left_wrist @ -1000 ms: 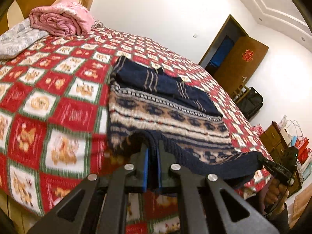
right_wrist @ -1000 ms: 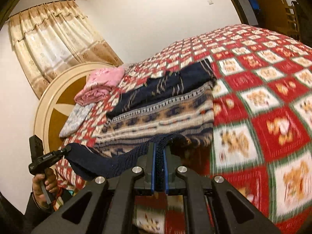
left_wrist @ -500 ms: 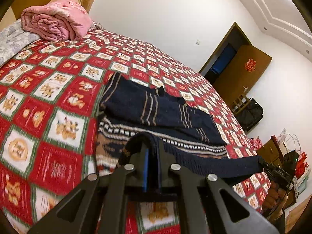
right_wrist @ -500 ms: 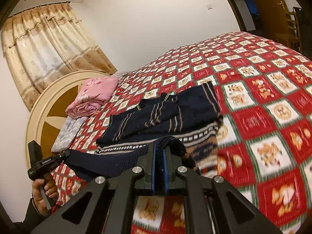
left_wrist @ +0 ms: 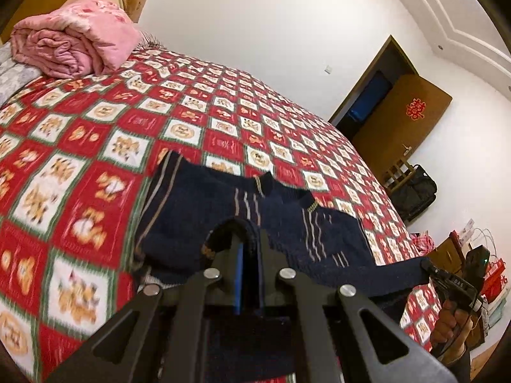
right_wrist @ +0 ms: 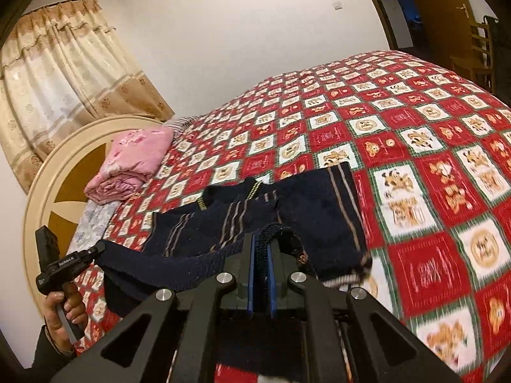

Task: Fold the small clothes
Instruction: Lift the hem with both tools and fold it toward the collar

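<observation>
A small navy knit sweater (left_wrist: 198, 217) with thin stripes lies on the red patterned bedspread (left_wrist: 80, 146); it also shows in the right wrist view (right_wrist: 306, 210). My left gripper (left_wrist: 249, 255) is shut on one corner of its navy hem. My right gripper (right_wrist: 261, 255) is shut on the other hem corner. The hem is stretched between them, lifted above the sweater's upper part. Each gripper shows in the other's view, the right one (left_wrist: 447, 279) and the left one (right_wrist: 73, 260). The patterned lower body is mostly hidden under the hem.
A folded pink quilt (left_wrist: 70, 41) and a grey pillow (right_wrist: 92, 220) sit at the headboard (right_wrist: 48, 175). A wooden door (left_wrist: 399, 121), a black bag (left_wrist: 415, 191), a chair (right_wrist: 479, 51) and curtains (right_wrist: 54, 73) stand around the bed.
Both grippers have carried the hem up and forward over the sweater toward its collar. The patterned lower body is now folded under and almost out of sight.
</observation>
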Action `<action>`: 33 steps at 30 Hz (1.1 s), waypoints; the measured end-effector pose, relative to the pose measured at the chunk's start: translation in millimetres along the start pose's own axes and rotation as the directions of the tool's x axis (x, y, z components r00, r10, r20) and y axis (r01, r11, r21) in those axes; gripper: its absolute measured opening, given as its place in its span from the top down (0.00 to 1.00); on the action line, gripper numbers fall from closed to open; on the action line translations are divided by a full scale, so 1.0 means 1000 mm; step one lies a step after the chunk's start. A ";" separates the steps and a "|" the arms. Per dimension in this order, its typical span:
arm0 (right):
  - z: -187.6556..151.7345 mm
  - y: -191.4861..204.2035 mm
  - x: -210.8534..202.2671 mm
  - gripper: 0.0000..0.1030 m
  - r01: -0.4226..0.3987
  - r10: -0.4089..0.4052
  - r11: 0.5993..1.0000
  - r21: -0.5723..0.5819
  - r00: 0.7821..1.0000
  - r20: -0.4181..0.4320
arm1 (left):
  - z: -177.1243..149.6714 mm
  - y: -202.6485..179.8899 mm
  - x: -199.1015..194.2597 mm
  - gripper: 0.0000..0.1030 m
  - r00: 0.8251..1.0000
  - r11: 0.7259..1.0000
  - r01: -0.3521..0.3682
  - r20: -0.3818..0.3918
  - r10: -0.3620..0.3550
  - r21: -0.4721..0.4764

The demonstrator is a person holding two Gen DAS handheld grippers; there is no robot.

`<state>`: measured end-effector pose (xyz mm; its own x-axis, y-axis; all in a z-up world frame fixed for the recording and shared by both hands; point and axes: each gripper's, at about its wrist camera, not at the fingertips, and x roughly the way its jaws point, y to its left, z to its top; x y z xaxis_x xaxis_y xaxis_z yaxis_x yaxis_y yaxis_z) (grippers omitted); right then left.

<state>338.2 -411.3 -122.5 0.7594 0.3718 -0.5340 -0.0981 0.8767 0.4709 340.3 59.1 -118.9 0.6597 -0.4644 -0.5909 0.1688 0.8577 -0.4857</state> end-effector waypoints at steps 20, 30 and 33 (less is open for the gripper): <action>0.080 -0.086 0.165 0.92 0.090 -0.069 0.979 0.181 0.990 -0.121 | 0.057 0.059 0.128 0.89 0.985 0.983 -0.111 -0.151 0.088 -0.149; 0.073 -0.064 0.142 0.67 0.066 -0.062 0.997 0.033 0.992 -0.110 | 0.059 0.065 0.093 0.63 0.986 0.977 -0.163 -0.065 0.156 -0.134; 0.046 -0.045 0.133 0.67 0.062 -0.072 0.996 -0.067 0.984 -0.160 | 0.039 0.049 0.083 0.52 0.975 0.978 -0.208 -0.077 0.207 -0.009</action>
<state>473.2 -415.1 -182.7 0.6515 0.3517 -0.6722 -0.0933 0.9165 0.3890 432.2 71.1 -166.8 0.6218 -0.2923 -0.7266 0.0210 0.9336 -0.3576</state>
